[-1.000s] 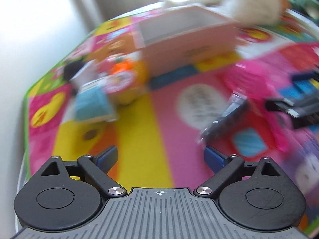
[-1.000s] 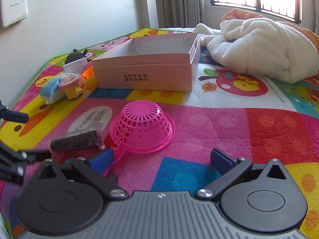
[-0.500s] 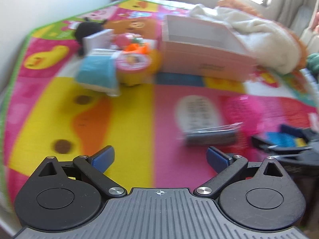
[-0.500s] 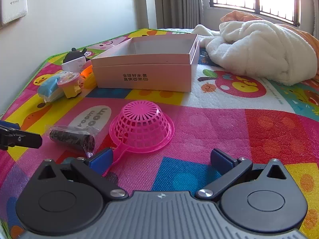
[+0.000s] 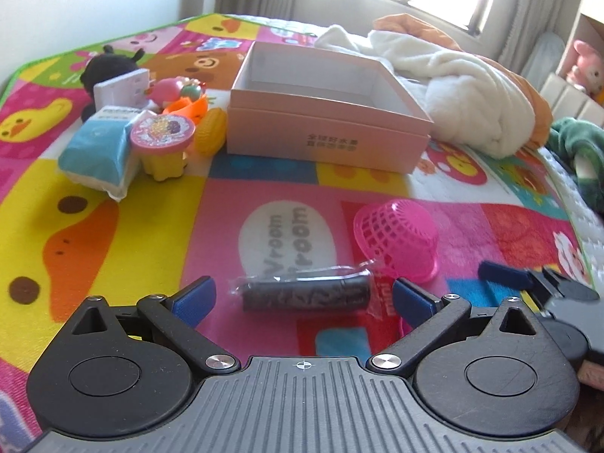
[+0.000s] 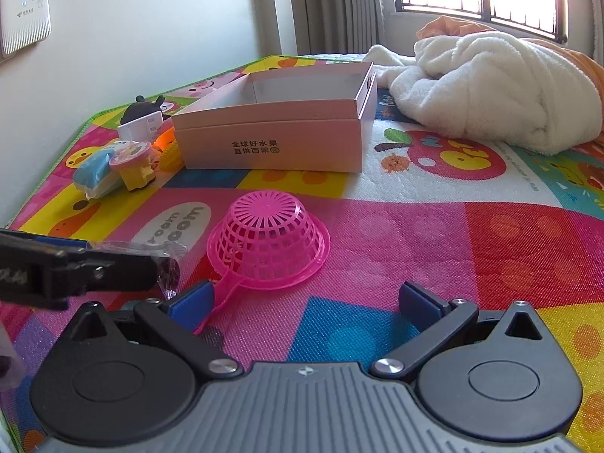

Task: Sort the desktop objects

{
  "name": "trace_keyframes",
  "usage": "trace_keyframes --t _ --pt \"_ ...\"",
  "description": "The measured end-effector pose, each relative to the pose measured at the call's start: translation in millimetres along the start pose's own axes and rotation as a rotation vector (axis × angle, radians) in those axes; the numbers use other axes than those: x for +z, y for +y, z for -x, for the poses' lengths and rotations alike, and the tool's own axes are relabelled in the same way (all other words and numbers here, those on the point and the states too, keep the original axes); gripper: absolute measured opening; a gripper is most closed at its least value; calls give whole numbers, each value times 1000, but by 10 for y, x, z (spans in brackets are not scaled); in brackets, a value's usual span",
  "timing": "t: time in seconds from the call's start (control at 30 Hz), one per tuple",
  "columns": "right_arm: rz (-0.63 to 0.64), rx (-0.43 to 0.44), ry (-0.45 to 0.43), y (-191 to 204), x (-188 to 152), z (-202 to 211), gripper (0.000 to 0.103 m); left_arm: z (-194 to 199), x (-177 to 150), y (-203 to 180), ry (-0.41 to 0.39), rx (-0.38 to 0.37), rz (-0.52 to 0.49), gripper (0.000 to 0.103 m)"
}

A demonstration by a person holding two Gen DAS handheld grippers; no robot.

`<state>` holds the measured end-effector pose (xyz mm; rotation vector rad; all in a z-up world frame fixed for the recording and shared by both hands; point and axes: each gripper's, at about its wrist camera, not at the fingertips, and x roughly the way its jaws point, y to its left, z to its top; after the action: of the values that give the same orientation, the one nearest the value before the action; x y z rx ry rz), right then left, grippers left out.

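- On the bright play mat (image 5: 151,226), just in front of your left gripper (image 5: 302,296), lies the wrapped dark roll (image 5: 305,292); it rests flat on the pink patch, below the white "Vroom" bubble and near the left side of the pink strainer (image 5: 396,239)
- Your left gripper's jaws have just been opening and now stand spread wide; the roll sits between the two blue pads but neither pad touches it, so nothing is held yet
- The roll's long axis runs left to right across the left wrist view, straight from one pad towards the other; one crimped wrapper end points at the left pad, the other at the right pad and the strainer
- That is the relation your next move turns on, in my judgement; closing as you are would squeeze the roll end to end, so you may want to roll the wrist and take it across its narrow side
- Your left hand is plainly the nearer one; from the right wrist view the roll (image 6: 166,264) shows only at the far left, mostly behind the left gripper (image 6: 56,268)
- Your right gripper (image 6: 305,302) is also spread and empty; the strainer (image 6: 268,238) lies upside down just beyond it, its handle trailing towards the left pad
- The open pink box (image 5: 324,113) stands farther back, well apart from the roll; it looks the likely place to sort things into
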<state>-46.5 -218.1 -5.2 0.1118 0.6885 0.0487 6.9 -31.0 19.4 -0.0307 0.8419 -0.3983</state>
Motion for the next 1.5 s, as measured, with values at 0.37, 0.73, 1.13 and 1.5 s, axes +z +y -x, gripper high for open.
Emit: trace_keyframes --t 0.37,0.73,1.13,1.5 --pt "9 -8 4 16 -4 -16 103 -73 12 72 15 62 -64 102" --pt "18 0 16 15 9 -33 103 -58 -86 201 -32 76 -134 102" --pt "73 -47 -11 171 124 10 103 247 -143 135 17 98 -153 90" --pt "132 20 121 456 428 -397 83 583 -221 258 23 89 -62 91"
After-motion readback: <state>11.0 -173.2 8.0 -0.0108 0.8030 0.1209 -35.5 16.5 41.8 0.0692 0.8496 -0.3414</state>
